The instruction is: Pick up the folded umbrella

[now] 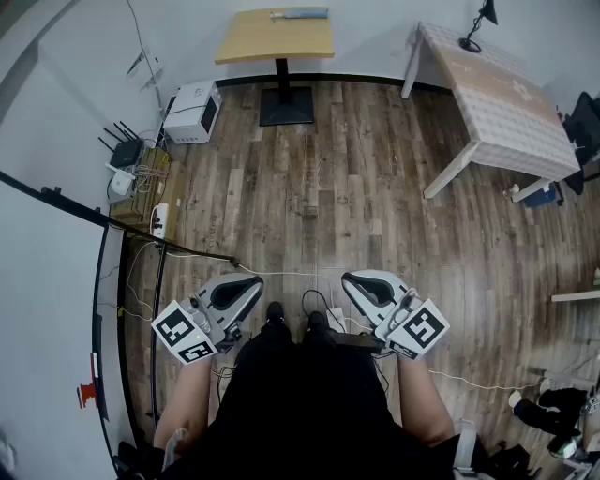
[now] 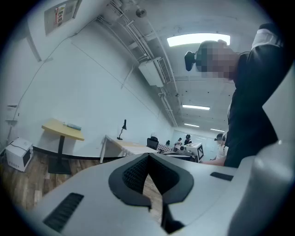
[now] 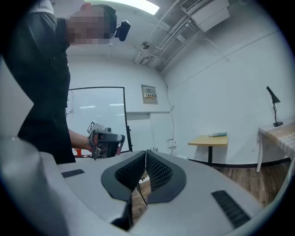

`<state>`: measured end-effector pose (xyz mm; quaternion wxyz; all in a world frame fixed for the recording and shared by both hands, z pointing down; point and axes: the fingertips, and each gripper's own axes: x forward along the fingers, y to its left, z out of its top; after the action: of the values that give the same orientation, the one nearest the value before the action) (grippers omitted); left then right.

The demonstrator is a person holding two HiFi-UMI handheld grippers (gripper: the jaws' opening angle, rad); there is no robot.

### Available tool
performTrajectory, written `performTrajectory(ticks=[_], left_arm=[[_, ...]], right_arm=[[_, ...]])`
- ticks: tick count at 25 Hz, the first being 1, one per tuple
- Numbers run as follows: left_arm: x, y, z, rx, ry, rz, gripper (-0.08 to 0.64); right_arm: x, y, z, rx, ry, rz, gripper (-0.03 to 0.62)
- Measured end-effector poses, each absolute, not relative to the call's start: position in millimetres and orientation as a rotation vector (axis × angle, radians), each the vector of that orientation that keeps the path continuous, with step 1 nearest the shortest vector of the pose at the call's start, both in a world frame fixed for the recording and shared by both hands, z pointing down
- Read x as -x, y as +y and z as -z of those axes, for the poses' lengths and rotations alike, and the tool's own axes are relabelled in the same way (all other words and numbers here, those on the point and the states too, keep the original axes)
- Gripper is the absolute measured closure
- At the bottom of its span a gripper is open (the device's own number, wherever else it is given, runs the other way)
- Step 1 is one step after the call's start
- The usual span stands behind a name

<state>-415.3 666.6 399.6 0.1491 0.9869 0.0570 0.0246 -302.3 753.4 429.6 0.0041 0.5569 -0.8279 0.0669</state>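
The folded umbrella [image 1: 300,13] lies flat on the small yellow pedestal table [image 1: 272,39] at the top centre of the head view, against the far wall and well apart from both grippers. In the left gripper view the umbrella [image 2: 73,126] is a small bluish bar on that table at middle left. In the right gripper view the umbrella [image 3: 218,134] sits at middle right.

A white microwave [image 1: 192,112] stands on the wood floor [image 1: 347,206] to the table's left. A white table [image 1: 506,108] with a black desk lamp [image 1: 473,33] fills the upper right.

At lower centre, the left gripper [image 1: 255,280] and right gripper [image 1: 349,277] flank the person's black-clad legs [image 1: 300,375]. Both are clenched, their pad tips meeting on nothing.
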Motion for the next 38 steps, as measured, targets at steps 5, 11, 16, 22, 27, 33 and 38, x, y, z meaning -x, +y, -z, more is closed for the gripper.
performTrajectory(ticks=[5,11,16,22,27,33,38], left_arm=[[395.7,681.1,-388.6,-2.836,0.23,-0.062,0.551],[389.1,682.4,-392.7,-2.822,0.277,-0.091,0.551],[379.0,659.4,-414.9,-2.807,0.324,-0.159,0.551],[349.1,597.9,-425.1,-2.753,0.413,-0.124,0.551],[332.2,527.7,-430.5,-2.747,0.459,-0.143,0.551],[333.6,415.7,-413.6,-2.736,0.376,-0.048,0.551],[320.4,349.2,-405.8,-2.739,0.396,0.013,0.551]], right_arm=[[290.9,764.7,-425.2,-1.707,-2.587,-0.181,0.574],[271.7,762.5,-433.0,-1.775,-2.58,-0.226,0.574],[265.2,740.1,-440.6,-1.819,-2.583,-0.241,0.572],[233.6,683.9,-454.7,-1.868,-2.497,-0.338,0.572],[226.4,592.6,-458.6,-1.753,-2.458,-0.347,0.572],[220.2,480.8,-430.8,-1.629,-2.482,-0.348,0.572],[200.3,412.8,-428.0,-1.642,-2.456,-0.393,0.572]])
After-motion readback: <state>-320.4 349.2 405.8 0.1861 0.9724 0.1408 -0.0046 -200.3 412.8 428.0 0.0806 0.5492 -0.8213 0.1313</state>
